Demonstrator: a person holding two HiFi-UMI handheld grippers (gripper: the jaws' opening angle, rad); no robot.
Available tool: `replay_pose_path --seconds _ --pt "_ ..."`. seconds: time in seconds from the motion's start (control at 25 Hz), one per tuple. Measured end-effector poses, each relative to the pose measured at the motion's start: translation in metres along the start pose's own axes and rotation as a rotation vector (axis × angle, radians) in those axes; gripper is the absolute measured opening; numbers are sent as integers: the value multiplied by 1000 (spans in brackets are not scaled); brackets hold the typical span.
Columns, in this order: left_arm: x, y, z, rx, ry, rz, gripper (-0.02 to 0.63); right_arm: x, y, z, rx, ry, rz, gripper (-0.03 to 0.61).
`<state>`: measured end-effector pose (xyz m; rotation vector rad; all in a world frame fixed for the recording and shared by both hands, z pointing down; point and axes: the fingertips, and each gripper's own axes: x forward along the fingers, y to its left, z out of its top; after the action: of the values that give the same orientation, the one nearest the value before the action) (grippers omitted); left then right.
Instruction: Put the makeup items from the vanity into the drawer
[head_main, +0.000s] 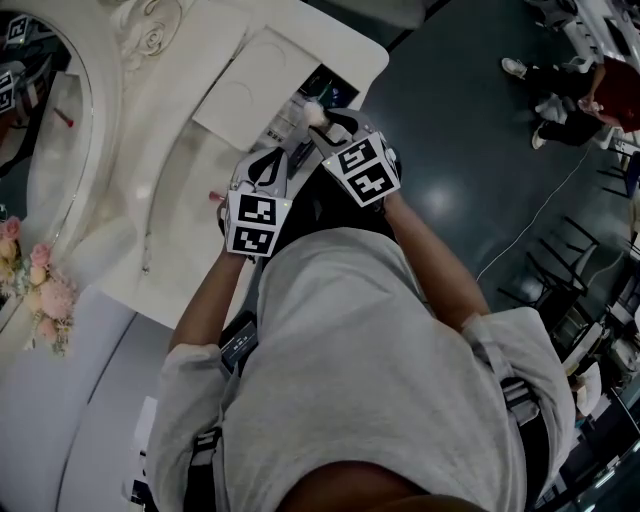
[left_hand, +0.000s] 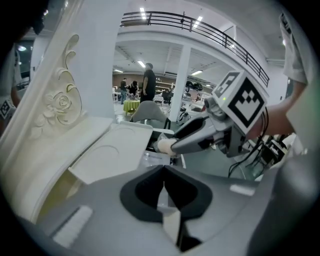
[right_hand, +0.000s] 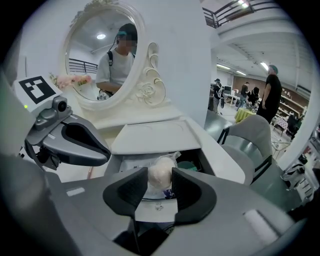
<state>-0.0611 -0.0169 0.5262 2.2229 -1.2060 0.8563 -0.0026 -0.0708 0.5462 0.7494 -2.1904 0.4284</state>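
My right gripper (right_hand: 160, 184) is shut on a cream makeup sponge (right_hand: 160, 173), with the pads against both its sides. It holds the sponge (head_main: 314, 112) over the open drawer (right_hand: 212, 167) at the vanity's right end, as the left gripper view also shows for the sponge (left_hand: 162, 145). In the drawer lie clear packets and a green item (right_hand: 188, 167). Just left of it my left gripper (left_hand: 164, 174) is shut with nothing between its jaws, above the white vanity top (head_main: 190, 230). A thin pink stick (head_main: 214, 196) lies on the top beside the left gripper (head_main: 280, 155).
A white panel with a round recess (head_main: 255, 85) lies on the vanity behind the drawer. An oval mirror (right_hand: 102, 60) in a carved frame stands at the back, pink flowers (head_main: 45, 290) beside it. A grey chair (right_hand: 250, 137) stands to the right; people are far off.
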Motion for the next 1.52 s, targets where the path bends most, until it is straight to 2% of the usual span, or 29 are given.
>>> replay_pose_path --seconds 1.08,1.24,1.36,1.52 --pt "-12 6 -27 -67 39 60 3 36 -5 -4 3 56 37 160" --pt "-16 6 -29 -70 35 67 3 36 -5 -5 7 50 34 170" --pt "-23 8 -32 -61 42 77 3 34 -4 -2 7 35 31 202" --pt "-35 12 -38 -43 45 90 3 25 1 7 -13 -1 36 195"
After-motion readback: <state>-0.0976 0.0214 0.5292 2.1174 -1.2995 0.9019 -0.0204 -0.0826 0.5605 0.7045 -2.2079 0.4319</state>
